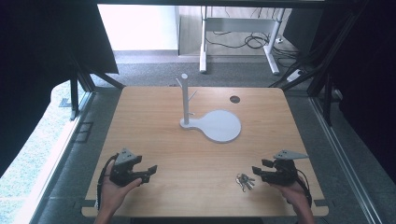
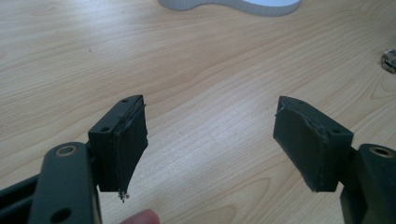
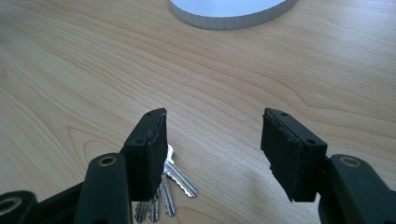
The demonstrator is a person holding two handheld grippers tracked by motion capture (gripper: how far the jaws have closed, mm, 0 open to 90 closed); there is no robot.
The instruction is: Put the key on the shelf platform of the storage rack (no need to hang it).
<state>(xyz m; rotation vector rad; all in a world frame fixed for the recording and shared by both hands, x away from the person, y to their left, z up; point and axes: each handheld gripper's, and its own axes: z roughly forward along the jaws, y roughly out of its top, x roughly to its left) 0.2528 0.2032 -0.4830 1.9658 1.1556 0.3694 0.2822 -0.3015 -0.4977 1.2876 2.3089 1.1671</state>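
A bunch of silver keys (image 1: pixel 244 181) lies on the wooden table (image 1: pixel 154 135) near the front right. My right gripper (image 1: pixel 258 171) is open just right of the keys; in the right gripper view the keys (image 3: pixel 170 186) lie under and behind its left jaw, not between the pads. My left gripper (image 1: pixel 152 171) is open at the front left, over bare wood, with nothing between its jaws (image 2: pixel 210 140). A white stand (image 1: pixel 212 125) with an upright pegged post and a round flat base sits at the table's middle.
A round cable hole (image 1: pixel 235 99) is in the table's far right part. Beyond the far edge stand white desk legs (image 1: pixel 203 56) with cables on the floor. Dark frame struts flank both sides. A shiny key end (image 2: pixel 388 60) shows at the left gripper view's right edge.
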